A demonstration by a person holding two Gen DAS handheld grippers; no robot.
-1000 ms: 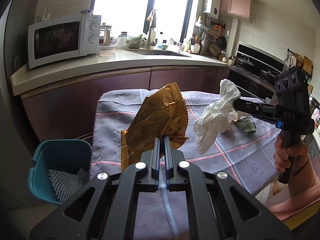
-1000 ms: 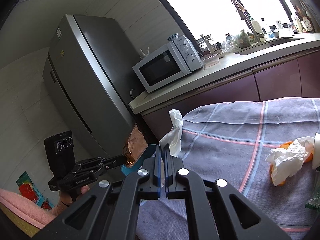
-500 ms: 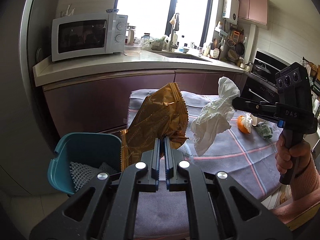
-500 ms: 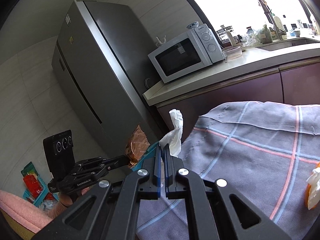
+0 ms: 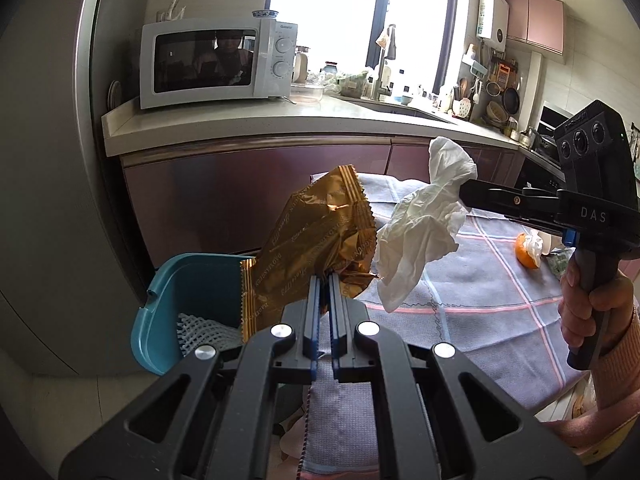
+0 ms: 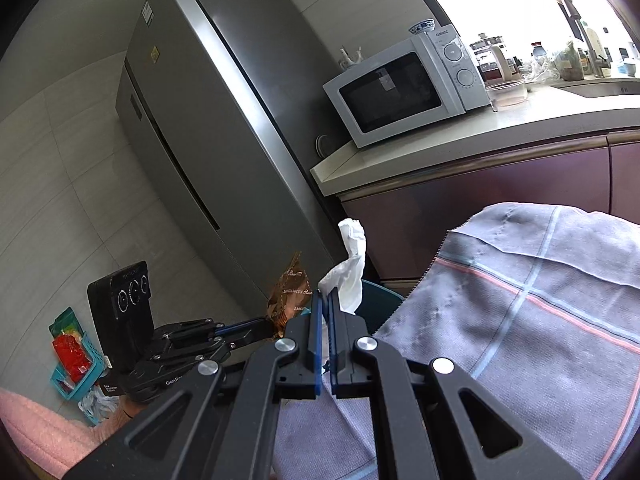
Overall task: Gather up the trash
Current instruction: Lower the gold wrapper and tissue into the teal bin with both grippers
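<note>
At the far left stands the refrigerator (image 6: pixel 224 128). Next to it, on the floor off the table's left end, sits the teal bin (image 5: pixel 176 304); a white mesh (image 5: pixel 200 330) lies inside it. The left gripper (image 5: pixel 324 278) is clamped on the gold wrapper (image 5: pixel 316 248). The wrapper hangs in the air, its lower left corner over the bin's right rim, the rest over the left edge of the table (image 5: pixel 472 304). Just right of it, the right gripper (image 6: pixel 327 293) is clamped on the white tissue (image 5: pixel 428 224). The tissue hangs free above the table's left part, close beside the wrapper; contact between the two cannot be determined. Farther right, near the table's right edge, lie an orange peel (image 5: pixel 525 254) and a second crumpled tissue (image 5: pixel 534 243), touching. The right hand (image 5: pixel 592 304) grips the handle. Behind, a microwave (image 5: pixel 212 64) stands on the countertop (image 5: pixel 280 118).
</note>
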